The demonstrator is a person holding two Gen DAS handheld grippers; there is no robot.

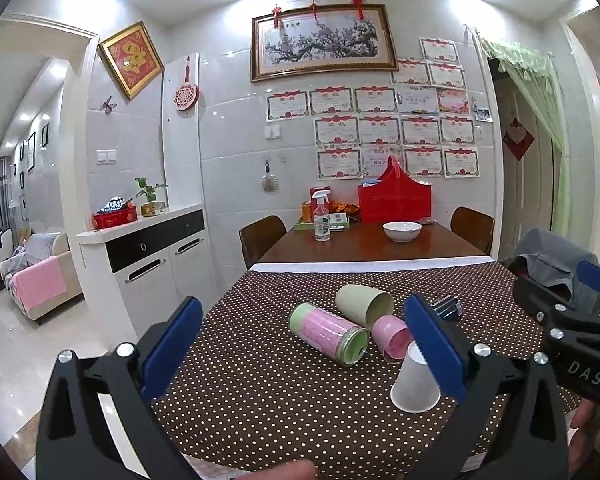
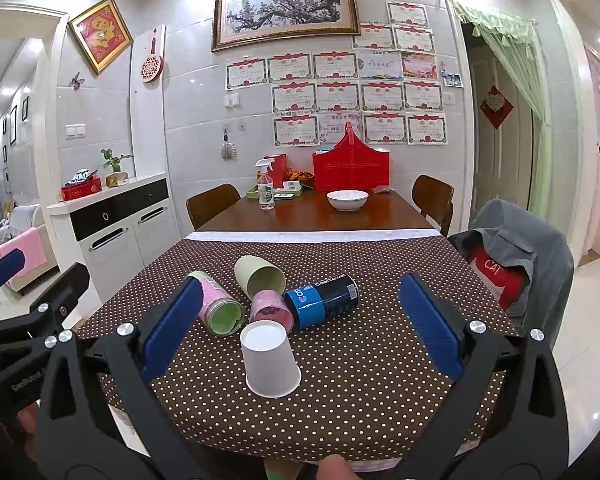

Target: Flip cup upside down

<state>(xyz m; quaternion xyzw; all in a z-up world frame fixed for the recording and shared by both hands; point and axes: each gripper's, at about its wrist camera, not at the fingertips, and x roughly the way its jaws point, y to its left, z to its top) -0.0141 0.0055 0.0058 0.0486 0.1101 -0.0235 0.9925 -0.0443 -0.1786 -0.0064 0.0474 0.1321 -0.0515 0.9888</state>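
Five containers sat on my bench [image 2: 380,360], all on the dotted brown cloth [image 2: 204,392]. One white paper cup [image 2: 271,360] stood mouth-down nearest the front edge, and it touched neither tool. Four others lay on their sides just behind it: one green-capped pink canister [image 2: 220,308], one pale green cup [image 2: 260,276], one pink cup [image 2: 270,308] and one dark blue can [image 2: 324,296]. They were bunched tightly, the pink cup lying just behind the white cup's upturned base and against the blue can.

My right tool [image 2: 300,330] hung over the front edge with its two blue pads spread wide and gripping nothing; the white cup showed between them in that camera. My left tool [image 1: 302,348] was likewise spread wide and empty. In its own camera its right-hand pad covered part of the white cup [image 1: 414,384] and most of the blue can [image 1: 448,306].

Past the cloth, toward the far edge, the bare wood carried one white bowl [image 2: 347,199], one spray bottle [image 2: 265,186] and one red bag [image 2: 351,168]. Two brown chairs [image 2: 212,204] flanked the far end. One grey garment [image 2: 532,248] hung over a seat beside the right edge.
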